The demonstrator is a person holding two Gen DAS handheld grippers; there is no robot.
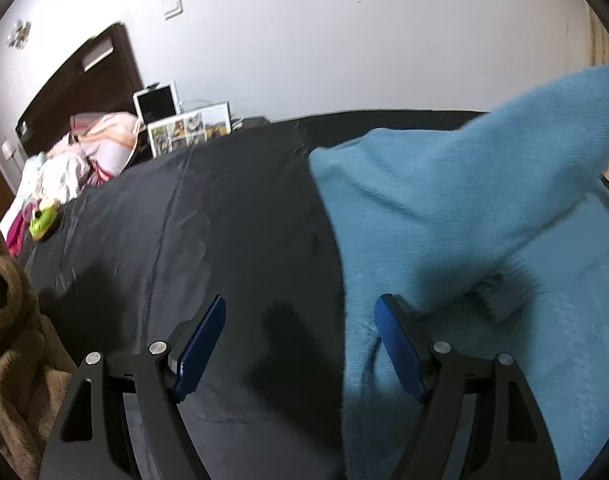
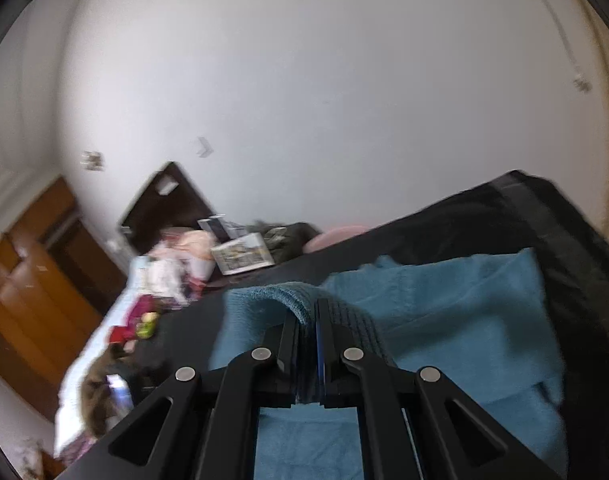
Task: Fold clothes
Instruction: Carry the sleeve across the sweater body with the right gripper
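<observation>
left claw (image 1: 300,316): jaws wide apart, empty, over black sheet (image 1: 224,220) | right claw (image 2: 307,310): clamped on ribbed hem of blue sweater (image 2: 444,320) | sweater: spread ahead of right claw, right of left claw

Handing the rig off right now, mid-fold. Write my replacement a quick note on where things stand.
Right gripper: shut on the blue garment, holding a ribbed edge lifted above the rest.
Left gripper: open, empty, low over the black cover by the garment's left edge.
Garment lies on the black cover; brown garment waits at far left.
Done: one part raised.
Left: probably lay it over, finish folding, then the brown one.
</observation>
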